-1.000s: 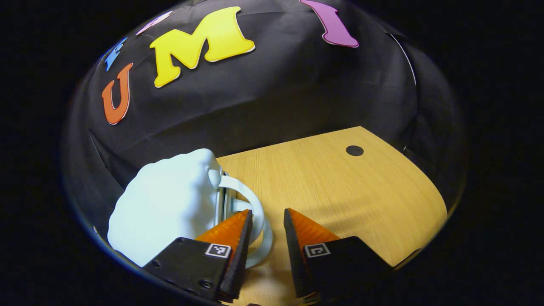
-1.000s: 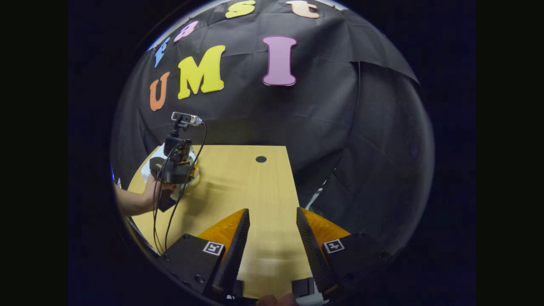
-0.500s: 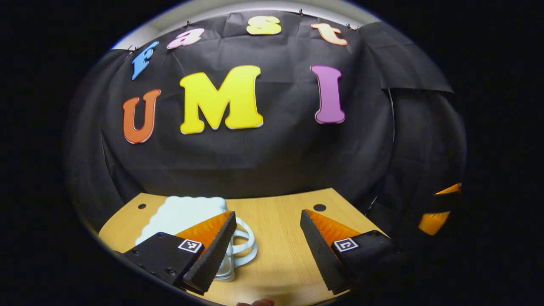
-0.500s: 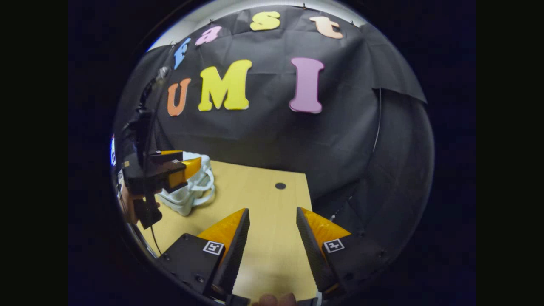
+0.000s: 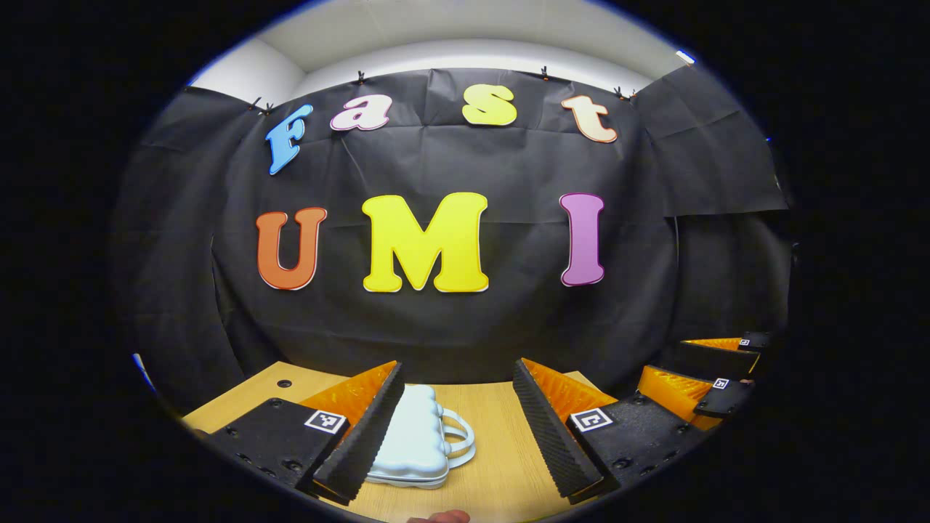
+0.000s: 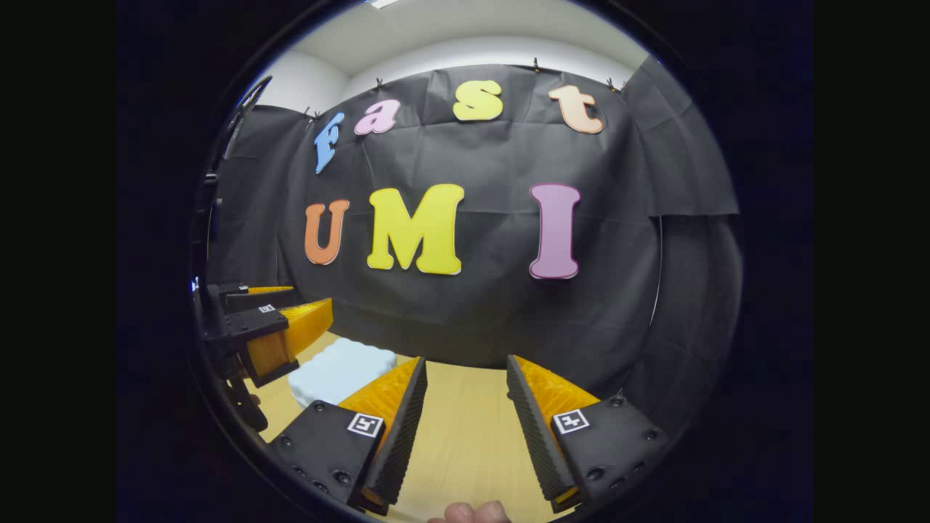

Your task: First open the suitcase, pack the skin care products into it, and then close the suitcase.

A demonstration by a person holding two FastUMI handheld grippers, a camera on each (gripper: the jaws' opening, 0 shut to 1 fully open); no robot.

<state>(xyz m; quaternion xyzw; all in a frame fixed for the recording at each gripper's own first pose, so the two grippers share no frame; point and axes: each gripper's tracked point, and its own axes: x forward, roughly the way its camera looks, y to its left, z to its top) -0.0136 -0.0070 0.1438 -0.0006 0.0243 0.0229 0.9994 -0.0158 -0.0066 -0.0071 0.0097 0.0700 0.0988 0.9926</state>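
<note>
Raised left gripper point(image 5: 458, 414) view reveals suitcase point(image 5: 414, 443) handles point(image 5: 459, 442).

Wooden table point(image 5: 501, 472); closed pale-blue suitcase point(image 5: 414, 443) lying flat on it.

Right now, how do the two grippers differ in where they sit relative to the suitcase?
The left gripper faces the pale blue suitcase, which lies closed on the table by its left finger; the right gripper points at bare tabletop, with the suitcase off to its left. Both are open, holding nothing.

Black cloth wall point(image 5: 450, 327), wooden table point(image 6: 465, 436), white ceiling point(image 5: 465, 36).
</note>
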